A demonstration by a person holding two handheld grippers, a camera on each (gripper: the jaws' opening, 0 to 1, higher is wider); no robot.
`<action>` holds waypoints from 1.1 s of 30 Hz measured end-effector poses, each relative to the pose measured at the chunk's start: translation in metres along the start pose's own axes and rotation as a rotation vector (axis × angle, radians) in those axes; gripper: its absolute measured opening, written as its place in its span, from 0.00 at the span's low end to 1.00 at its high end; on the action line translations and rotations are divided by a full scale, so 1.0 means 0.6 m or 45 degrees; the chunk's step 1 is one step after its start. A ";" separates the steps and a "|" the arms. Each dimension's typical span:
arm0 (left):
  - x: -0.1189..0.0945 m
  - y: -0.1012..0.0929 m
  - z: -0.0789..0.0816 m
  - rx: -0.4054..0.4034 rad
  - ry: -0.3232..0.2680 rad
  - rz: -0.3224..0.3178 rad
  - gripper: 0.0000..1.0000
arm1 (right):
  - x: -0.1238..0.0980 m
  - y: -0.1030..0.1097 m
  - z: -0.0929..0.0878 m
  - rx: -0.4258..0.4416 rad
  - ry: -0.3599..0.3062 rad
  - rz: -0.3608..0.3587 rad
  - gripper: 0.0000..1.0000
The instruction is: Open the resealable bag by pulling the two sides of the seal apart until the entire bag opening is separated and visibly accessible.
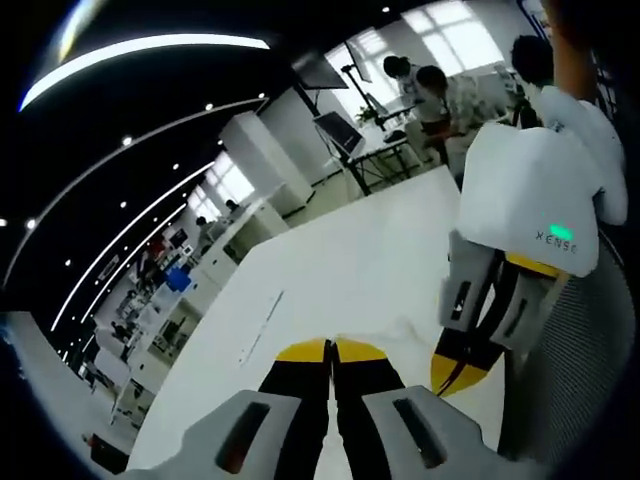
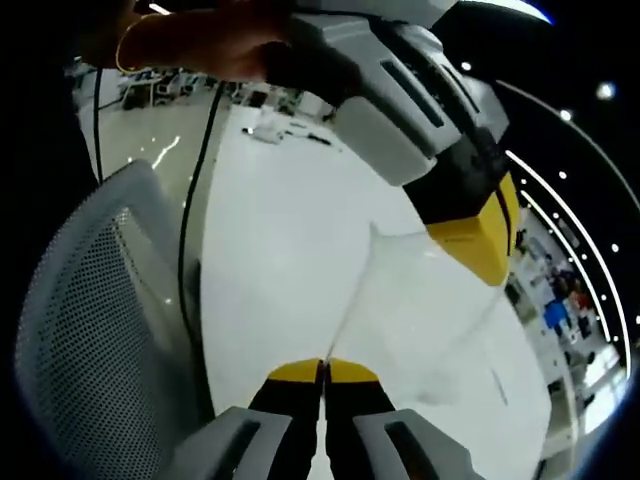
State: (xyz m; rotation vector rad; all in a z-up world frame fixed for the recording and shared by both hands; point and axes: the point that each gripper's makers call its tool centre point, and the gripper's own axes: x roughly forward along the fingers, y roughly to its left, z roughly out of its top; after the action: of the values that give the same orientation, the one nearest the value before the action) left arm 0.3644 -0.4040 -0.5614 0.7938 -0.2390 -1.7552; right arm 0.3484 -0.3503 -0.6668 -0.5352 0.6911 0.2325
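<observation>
Clear resealable bag (image 2: pixel 430 320) held above white table (image 1: pixel 330 260), thin, limp, slippery. Left gripper (image 1: pixel 331 350) and right gripper (image 2: pixel 322 370) each clamped on opposite seal lips; best gripped near the seal.

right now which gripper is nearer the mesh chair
Right. The right gripper sits beside the mesh chair; the left gripper is farther over the table, both shut on the bag.

Open-plan lab: desks (image 1: pixel 215 245), monitors (image 1: pixel 338 130)
</observation>
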 end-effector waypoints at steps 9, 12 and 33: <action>0.008 -0.036 -0.042 0.104 0.105 -0.082 0.00 | -0.005 0.008 -0.015 0.183 -0.042 0.030 0.00; 0.010 -0.061 -0.055 0.074 0.112 -0.126 0.00 | -0.005 0.018 -0.023 0.227 -0.037 0.051 0.00; 0.027 -0.163 -0.145 0.013 0.251 -0.341 0.00 | -0.047 0.059 -0.026 0.578 -0.125 0.115 0.06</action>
State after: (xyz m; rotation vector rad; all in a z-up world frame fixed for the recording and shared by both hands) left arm 0.3405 -0.3651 -0.6854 1.0370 -0.0093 -1.9088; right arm 0.3054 -0.3297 -0.6722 -0.0583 0.6474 0.1768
